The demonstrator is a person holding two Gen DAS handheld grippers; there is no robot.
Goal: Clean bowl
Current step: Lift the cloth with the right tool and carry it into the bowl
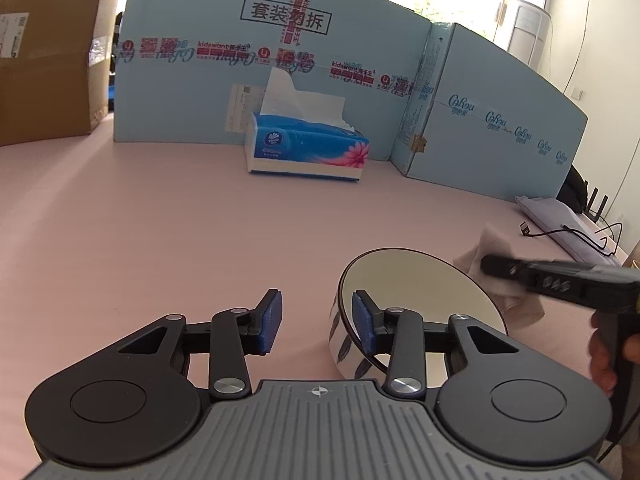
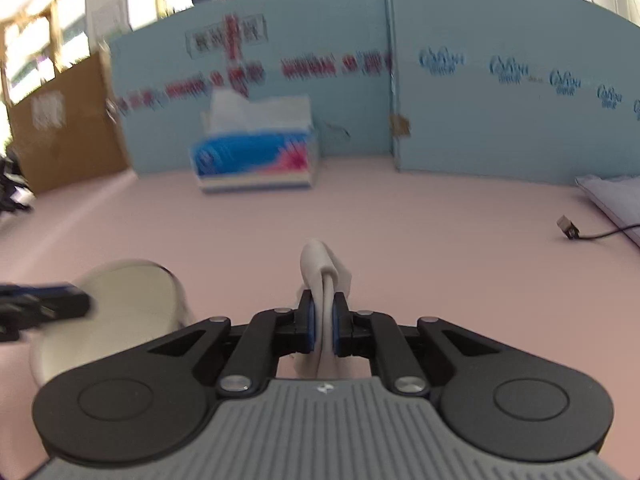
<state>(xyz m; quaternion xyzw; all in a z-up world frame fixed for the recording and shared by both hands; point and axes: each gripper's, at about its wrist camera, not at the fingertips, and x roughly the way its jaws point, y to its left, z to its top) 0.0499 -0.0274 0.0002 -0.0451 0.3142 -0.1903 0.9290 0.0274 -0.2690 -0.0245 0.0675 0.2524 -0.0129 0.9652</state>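
Left wrist view: bowl (image 1: 420, 300) on the pink worktop (image 1: 160, 240), the left gripper (image 1: 318, 320) straddling its near wall.

Its jaws stand wide apart, one blue pad inside the bowl, one outside, gripping nothing. The right gripper (image 2: 323, 324) has its jaws pinched onto a white tissue (image 2: 320, 268) just right of the bowl. Behind stand a tissue box (image 1: 308, 148), light-blue cartons (image 1: 480, 120) and a brown carton (image 1: 48, 60); a black cable (image 1: 576, 238) lies at the right.

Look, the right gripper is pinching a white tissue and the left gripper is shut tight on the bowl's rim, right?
Not quite. The left gripper is open: the left wrist view shows its fingers spread around the bowl's rim. The right gripper does pinch the white tissue.
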